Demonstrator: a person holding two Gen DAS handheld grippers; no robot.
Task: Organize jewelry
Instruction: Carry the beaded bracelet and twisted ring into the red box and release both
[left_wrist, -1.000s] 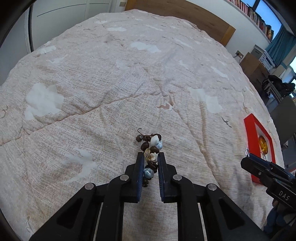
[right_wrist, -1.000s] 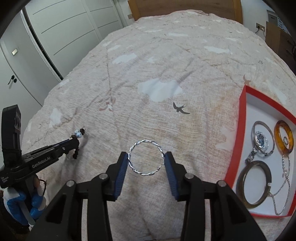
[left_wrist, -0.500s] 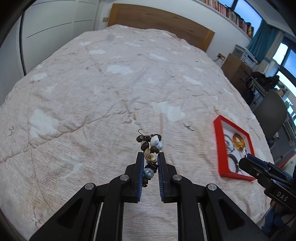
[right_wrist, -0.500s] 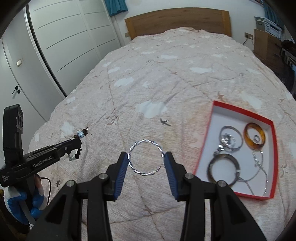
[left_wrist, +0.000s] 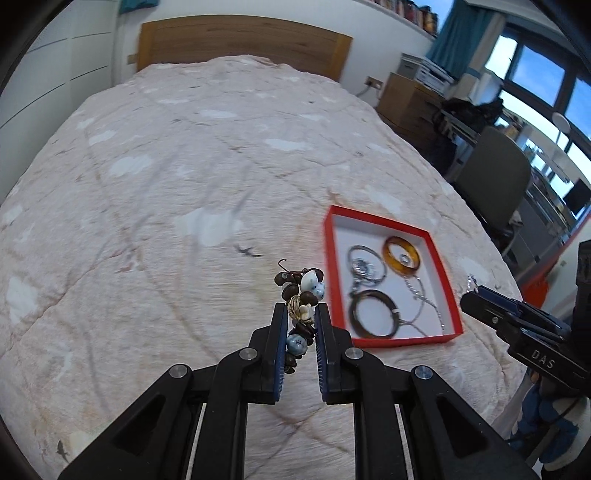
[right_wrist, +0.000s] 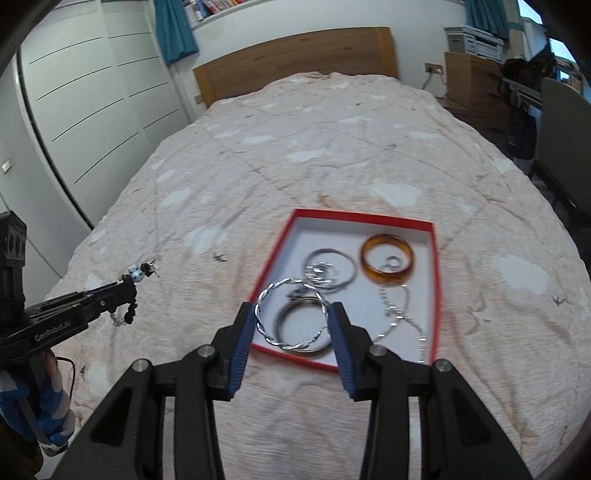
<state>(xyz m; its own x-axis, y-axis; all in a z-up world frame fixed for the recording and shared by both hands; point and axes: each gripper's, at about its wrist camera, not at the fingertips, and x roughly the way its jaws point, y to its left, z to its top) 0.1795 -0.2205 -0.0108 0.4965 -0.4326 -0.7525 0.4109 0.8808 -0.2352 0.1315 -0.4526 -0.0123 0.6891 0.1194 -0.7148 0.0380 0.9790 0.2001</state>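
My left gripper (left_wrist: 301, 314) is shut on a bunched bead bracelet (left_wrist: 301, 295) of brown, cream and pale blue beads, held above the bedspread left of the red box (left_wrist: 452, 295). My right gripper (right_wrist: 293, 314) is shut on a twisted silver bangle (right_wrist: 291, 315), held over the near left corner of the red box (right_wrist: 271, 266). The box holds an amber bangle (right_wrist: 388, 258), a dark bangle (right_wrist: 282, 319), a silver ring with a charm (right_wrist: 328, 271) and a silver chain (right_wrist: 402, 321). The left gripper with its beads also shows in the right wrist view (right_wrist: 129, 284).
The box lies on a beige quilted bedspread (left_wrist: 184, 184) with a wooden headboard (right_wrist: 295, 59) behind. White wardrobe doors (right_wrist: 92, 92) stand at left. A desk, a grey chair (left_wrist: 495, 177) and windows are beyond the bed's right edge.
Both grippers have risen and swung right toward the red box. The silver bangle now hangs over the box's corner; the bead bracelet is now close to its left wall.
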